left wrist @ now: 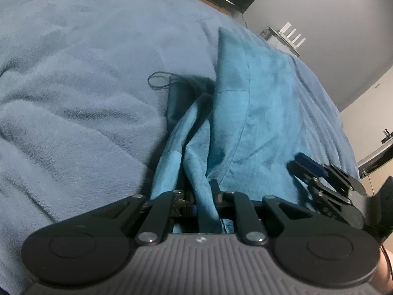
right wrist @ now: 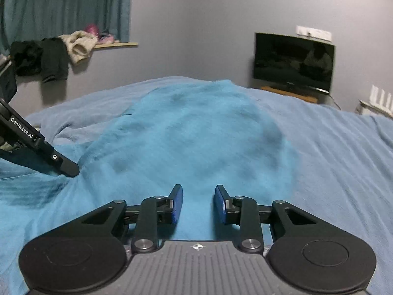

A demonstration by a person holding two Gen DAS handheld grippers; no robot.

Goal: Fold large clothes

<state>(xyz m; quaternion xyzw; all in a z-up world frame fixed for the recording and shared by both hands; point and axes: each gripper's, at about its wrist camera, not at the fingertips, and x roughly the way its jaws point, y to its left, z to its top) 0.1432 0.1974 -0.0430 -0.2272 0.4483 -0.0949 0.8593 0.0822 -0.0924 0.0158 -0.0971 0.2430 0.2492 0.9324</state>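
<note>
Teal plush garment [left wrist: 258,103] lies on the pale blue fleece blanket [left wrist: 73,98], long axis running from frame bottom to upper right. Left gripper [left wrist: 200,196] pinches a bunched fold; right gripper [right wrist: 199,202] hovers part-open, empty, cloth directly ahead, apparently untouched. Left arm reads "GenRobot.AI".

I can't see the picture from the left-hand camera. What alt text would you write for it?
The left gripper is shut on a bunched fold of a teal garment that lies on a pale blue blanket. At the right edge the right gripper hovers over the cloth; a dark drawstring loop trails from the garment.
</note>
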